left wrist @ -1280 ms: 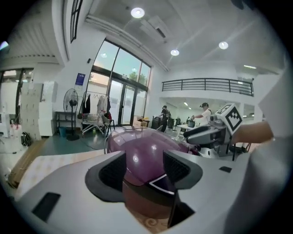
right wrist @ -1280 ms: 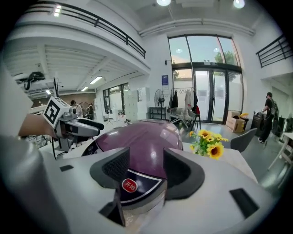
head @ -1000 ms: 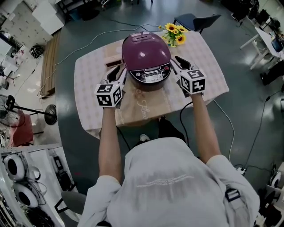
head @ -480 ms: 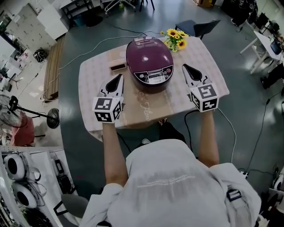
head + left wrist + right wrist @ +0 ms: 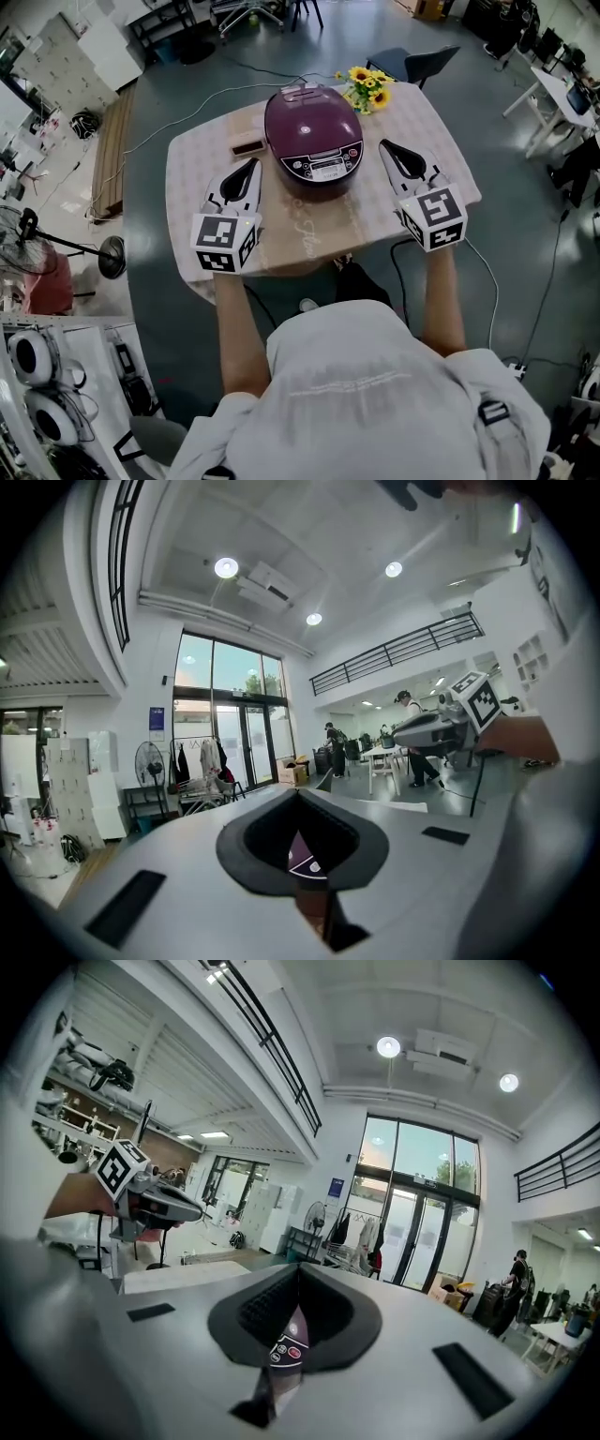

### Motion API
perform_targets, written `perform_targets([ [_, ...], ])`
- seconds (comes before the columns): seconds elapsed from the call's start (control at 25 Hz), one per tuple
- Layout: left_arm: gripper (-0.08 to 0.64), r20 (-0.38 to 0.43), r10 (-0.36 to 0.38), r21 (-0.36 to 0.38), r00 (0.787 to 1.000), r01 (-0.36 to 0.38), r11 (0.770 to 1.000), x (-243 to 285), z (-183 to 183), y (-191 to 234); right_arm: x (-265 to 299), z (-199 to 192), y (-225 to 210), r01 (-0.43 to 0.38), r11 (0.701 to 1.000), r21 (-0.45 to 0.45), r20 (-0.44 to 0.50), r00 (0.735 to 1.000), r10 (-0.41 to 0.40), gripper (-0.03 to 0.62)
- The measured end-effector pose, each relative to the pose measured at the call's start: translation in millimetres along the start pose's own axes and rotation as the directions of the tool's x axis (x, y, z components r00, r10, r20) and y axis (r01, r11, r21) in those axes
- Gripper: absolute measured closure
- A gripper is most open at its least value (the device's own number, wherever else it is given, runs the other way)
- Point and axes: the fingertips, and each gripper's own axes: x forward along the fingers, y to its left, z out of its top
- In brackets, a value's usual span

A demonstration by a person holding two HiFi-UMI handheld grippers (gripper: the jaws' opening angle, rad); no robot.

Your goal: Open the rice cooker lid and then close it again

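Observation:
The purple rice cooker stands at the middle of the table with its lid down and its control panel toward me. My left gripper hovers to the cooker's left, shut and empty, apart from it. My right gripper hovers to its right, also shut and empty. In the left gripper view the jaws meet, and a sliver of the cooker shows through the gap. In the right gripper view the cooker's buttons show below the closed jaws.
Yellow flowers stand behind the cooker at the back right. A small brown box lies to its left. A chair stands beyond the table, a floor fan stands far left, and cables run across the floor.
Both grippers have drawn back from the cooker's sides toward the table's front and risen. Their jaws, open a second ago, are closed now. The cooker's lid has stayed down.

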Motion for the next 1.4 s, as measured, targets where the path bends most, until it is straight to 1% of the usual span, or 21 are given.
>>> perform_targets([
  [0.2,0.545,0.024,-0.017,0.025,1.000,0.017,1.000,-6,20,-9,-6,13,7,-0.011,1.000,-0.002,0.017,1.000,0.011,0.566],
  [0.56,0.545,0.021,-0.034,0.047,0.999,0.033,0.998,-13,30,-18,-8,12,10,-0.024,1.000,0.003,0.008,1.000,0.024,0.566],
  [0.96,0.543,-0.003,-0.040,0.046,0.999,0.040,0.998,-10,19,-17,-4,2,10,-0.021,1.000,0.000,-0.008,1.000,0.021,0.566],
  [1.24,0.543,-0.015,-0.062,0.042,0.998,0.062,0.997,-10,14,-20,-1,-2,7,-0.017,1.000,0.010,-0.017,1.000,0.017,0.566],
  [1.4,0.543,-0.027,-0.056,0.035,0.998,0.057,0.998,-10,6,-16,4,-5,7,-0.018,1.000,0.010,-0.021,1.000,0.018,0.566],
])
